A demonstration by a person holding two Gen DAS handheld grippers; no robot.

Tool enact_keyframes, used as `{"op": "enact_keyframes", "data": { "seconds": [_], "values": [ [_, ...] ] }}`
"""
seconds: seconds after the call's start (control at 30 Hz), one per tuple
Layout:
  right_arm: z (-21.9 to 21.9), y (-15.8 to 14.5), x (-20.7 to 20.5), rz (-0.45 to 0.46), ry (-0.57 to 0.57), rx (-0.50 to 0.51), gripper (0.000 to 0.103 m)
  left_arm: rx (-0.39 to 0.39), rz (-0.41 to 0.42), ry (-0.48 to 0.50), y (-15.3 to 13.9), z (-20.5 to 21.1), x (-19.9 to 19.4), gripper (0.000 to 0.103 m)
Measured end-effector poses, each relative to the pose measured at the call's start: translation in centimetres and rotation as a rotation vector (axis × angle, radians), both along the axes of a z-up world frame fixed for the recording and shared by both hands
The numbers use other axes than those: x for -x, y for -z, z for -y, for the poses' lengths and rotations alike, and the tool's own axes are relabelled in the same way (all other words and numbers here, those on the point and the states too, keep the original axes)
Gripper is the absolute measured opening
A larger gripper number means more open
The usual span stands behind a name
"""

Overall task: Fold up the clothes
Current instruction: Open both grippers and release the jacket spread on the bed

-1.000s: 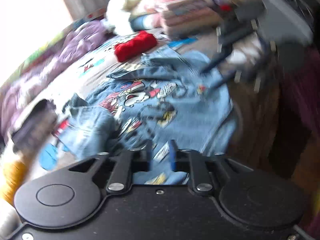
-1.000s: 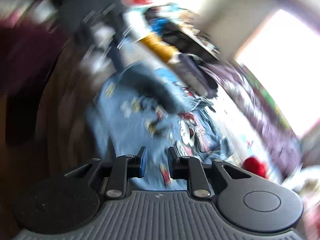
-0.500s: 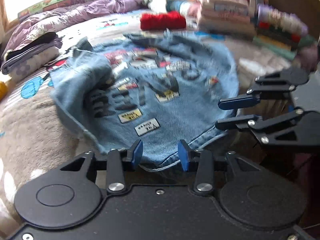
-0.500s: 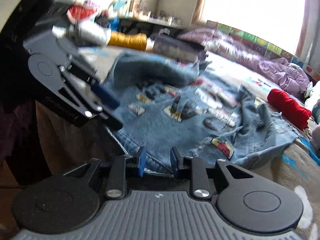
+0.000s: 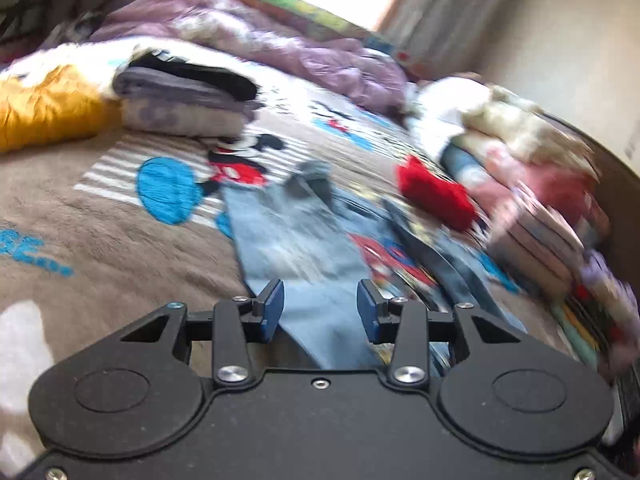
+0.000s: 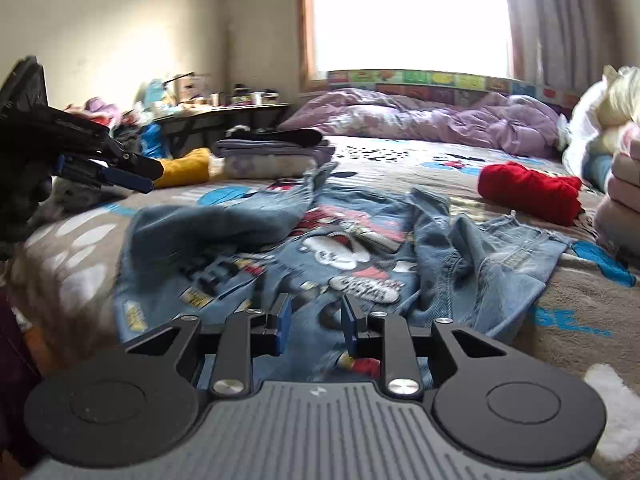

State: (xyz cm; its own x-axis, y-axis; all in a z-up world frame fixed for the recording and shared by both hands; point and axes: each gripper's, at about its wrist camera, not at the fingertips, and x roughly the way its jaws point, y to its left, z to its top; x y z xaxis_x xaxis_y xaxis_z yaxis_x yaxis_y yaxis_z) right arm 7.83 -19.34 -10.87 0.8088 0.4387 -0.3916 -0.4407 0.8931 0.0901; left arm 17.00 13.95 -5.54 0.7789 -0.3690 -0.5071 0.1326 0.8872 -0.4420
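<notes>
Jaws on both grippers stand apart with nothing between them. Left gripper (image 5: pixel 320 306) hangs over a sleeve of the denim jacket (image 5: pixel 304 248); right gripper (image 6: pixel 316 320) hovers low over the jacket's (image 6: pixel 340 256) patched back. That jacket lies spread and rumpled on the bed (image 6: pixel 568 340), beside a red garment (image 6: pixel 528 192). Folded stacks (image 5: pixel 532 208) sit along the bed's far side.

home bedroom | bed (image 6: pixel 580 292) with purple duvet (image 6: pixel 420 116) | window (image 6: pixel 404 16) | cluttered desk (image 6: pixel 224 110)
</notes>
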Motion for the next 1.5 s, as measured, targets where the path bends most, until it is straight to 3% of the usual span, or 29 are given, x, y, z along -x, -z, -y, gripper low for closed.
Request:
{"op": "enact_keyframes", "data": {
  "seconds": [0.23, 0.47, 0.73, 0.83, 0.87, 0.9, 0.93, 1.23, 1.5],
  "values": [
    [-1.4, 1.7, -1.6, -0.068, 0.009, 0.015, 0.03, 0.155, -0.088, -0.068, 3.1, -3.1, -7.9, 0.039],
    [-2.5, 3.1, -1.8, -0.066, 0.006, 0.056, 0.034, 0.225, -0.162, -0.084, 6.2, -4.5, -13.3, 0.039],
    [-2.5, 3.5, -2.0, -0.053, -0.003, 0.034, 0.036, 0.294, -0.187, -0.105, 7.4, -5.7, -15.8, 0.035],
    [-2.5, 3.6, -1.9, -0.047, -0.004, 0.035, 0.036, 0.282, -0.179, -0.108, 7.5, -5.4, -16.0, 0.03],
    [-2.5, 3.6, -1.9, -0.046, -0.004, 0.034, 0.036, 0.264, -0.174, -0.111, 7.4, -5.3, -16.0, 0.022],
    [-2.5, 3.7, -1.9, -0.044, -0.004, 0.034, 0.036, 0.246, -0.17, -0.113, 7.3, -5.1, -15.9, 0.007],
    [-2.5, 3.7, -1.9, -0.042, -0.004, 0.035, 0.036, 0.228, -0.164, -0.115, 7.2, -5.0, -15.8, 0.0],
    [-2.8, 3.7, -1.3, -0.024, 0.003, 0.059, 0.036, 0.077, 0.058, -0.162, 2.1, -5.5, -11.4, 0.0],
    [-3.5, 3.7, -0.9, -0.008, 0.02, 0.099, 0.036, 0.003, 0.156, -0.227, -0.2, -8.4, -6.3, 0.0]
  ]
}}
